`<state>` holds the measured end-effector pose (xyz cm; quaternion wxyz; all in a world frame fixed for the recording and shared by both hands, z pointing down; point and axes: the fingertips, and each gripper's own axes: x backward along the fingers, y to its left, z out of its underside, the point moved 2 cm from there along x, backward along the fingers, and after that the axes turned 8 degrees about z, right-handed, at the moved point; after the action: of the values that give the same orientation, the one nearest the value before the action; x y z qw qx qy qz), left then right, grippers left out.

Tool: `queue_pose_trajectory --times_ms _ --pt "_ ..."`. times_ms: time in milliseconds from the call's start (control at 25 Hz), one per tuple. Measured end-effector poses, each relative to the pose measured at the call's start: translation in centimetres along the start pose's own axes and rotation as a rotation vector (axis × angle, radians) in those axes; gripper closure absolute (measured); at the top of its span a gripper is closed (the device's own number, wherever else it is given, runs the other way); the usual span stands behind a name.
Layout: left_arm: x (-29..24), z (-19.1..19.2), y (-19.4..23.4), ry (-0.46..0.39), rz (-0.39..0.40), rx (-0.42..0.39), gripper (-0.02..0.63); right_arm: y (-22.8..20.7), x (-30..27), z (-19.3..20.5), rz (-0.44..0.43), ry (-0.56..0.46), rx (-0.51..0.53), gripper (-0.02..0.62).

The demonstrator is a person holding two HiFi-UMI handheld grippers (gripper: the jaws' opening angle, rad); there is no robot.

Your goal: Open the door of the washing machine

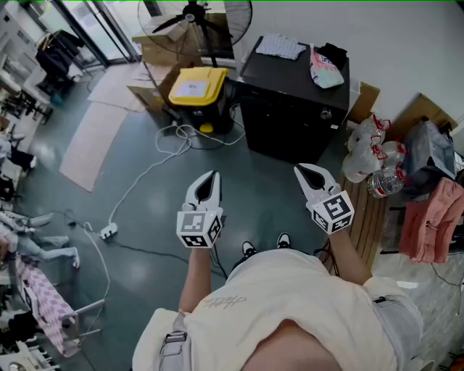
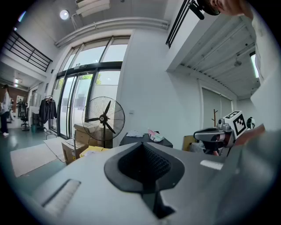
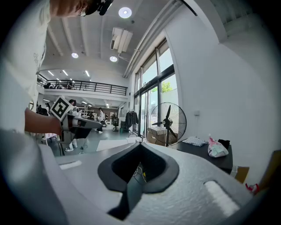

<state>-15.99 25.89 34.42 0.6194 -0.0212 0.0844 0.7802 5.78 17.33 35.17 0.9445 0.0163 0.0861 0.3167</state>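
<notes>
A black box-shaped machine (image 1: pixel 290 109) stands against the far wall, with a cloth and a pink bag on its top. No door is visible on it from here. It also shows as a dark top (image 2: pixel 131 139) in the left gripper view and as a dark top (image 3: pixel 206 154) at the right of the right gripper view. My left gripper (image 1: pixel 210 178) and right gripper (image 1: pixel 304 171) hover side by side over the floor, well short of the machine. Both are shut and hold nothing. The jaws of each meet at the tips in its own view: left gripper (image 2: pixel 142 145), right gripper (image 3: pixel 139 143).
A yellow-lidded bin (image 1: pixel 197 87), cardboard boxes and a standing fan (image 1: pixel 196 22) are left of the machine. A white cable runs to a power strip (image 1: pixel 109 232) on the floor. Bags of bottles (image 1: pixel 373 156) and pink clothes (image 1: pixel 435 217) lie at the right.
</notes>
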Motion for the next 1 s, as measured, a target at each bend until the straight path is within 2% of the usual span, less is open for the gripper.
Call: queue_pose_trajectory --times_ms 200,640,800,840,880,920,1000 --pt "0.7 0.6 0.9 -0.004 -0.002 0.018 0.591 0.5 -0.4 -0.3 -0.002 -0.032 -0.016 0.594" --pt "1.0 1.9 1.5 0.008 -0.01 0.049 0.591 1.9 -0.4 0.3 0.021 -0.035 -0.022 0.594" --pt "0.8 2.5 1.2 0.028 0.004 0.063 0.591 1.7 -0.4 0.9 0.032 -0.017 -0.076 0.594" --pt "0.8 2.5 1.2 0.03 0.007 0.062 0.591 1.7 -0.6 1.0 0.024 -0.016 -0.095 0.554" --pt "0.9 2.5 1.3 0.031 0.009 0.06 0.591 1.9 -0.8 1.0 0.014 -0.017 -0.11 0.406" --pt "0.9 2.4 1.4 0.031 0.011 0.057 0.591 2.1 -1.0 0.9 0.009 -0.02 -0.114 0.376" --pt "1.1 2.3 1.9 0.033 0.011 0.052 0.591 2.4 -1.4 0.7 0.023 -0.028 -0.095 0.43"
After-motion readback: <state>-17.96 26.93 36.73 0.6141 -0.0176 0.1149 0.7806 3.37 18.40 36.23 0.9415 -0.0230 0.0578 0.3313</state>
